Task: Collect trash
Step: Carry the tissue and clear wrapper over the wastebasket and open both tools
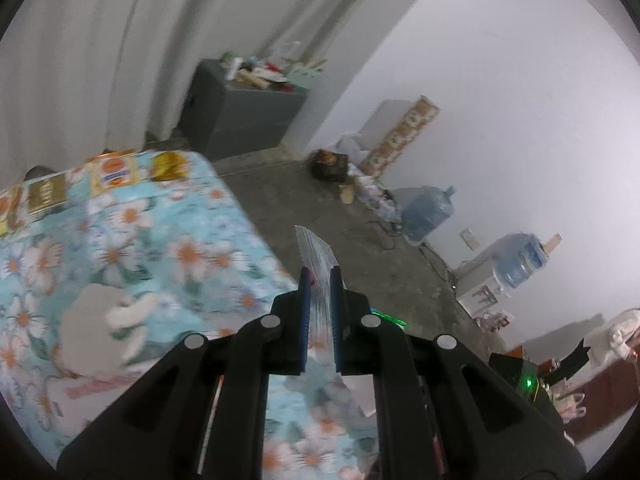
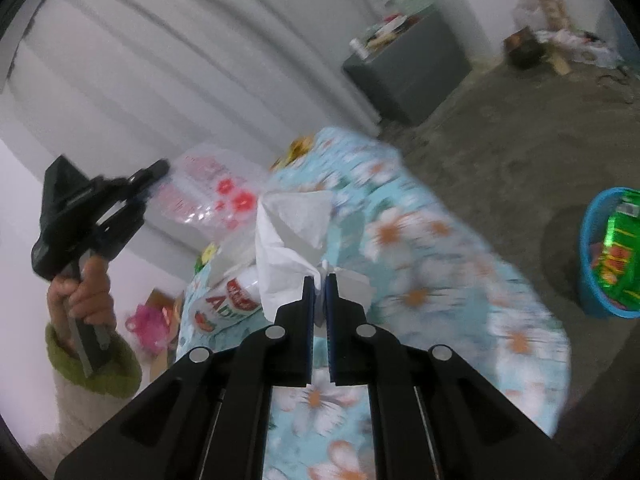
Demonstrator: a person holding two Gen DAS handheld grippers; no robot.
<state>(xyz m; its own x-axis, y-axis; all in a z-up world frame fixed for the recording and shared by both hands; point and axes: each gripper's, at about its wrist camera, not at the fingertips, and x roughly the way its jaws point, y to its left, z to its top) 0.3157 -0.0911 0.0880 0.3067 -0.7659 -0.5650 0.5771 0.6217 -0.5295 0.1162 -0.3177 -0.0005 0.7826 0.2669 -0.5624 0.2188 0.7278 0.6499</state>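
Note:
My left gripper is shut on a clear plastic wrapper and holds it above the edge of the table with the floral cloth. The same gripper shows raised at the left in the right wrist view, with the clear red-printed wrapper hanging from it. My right gripper is shut on a crumpled white tissue above the floral cloth. A blue bin with a green packet inside stands on the floor at the right.
Flat packets line the table's far edge, and a crumpled paper lies on the cloth. A white printed bag lies on the table. A grey cabinet, water jugs and clutter stand along the wall.

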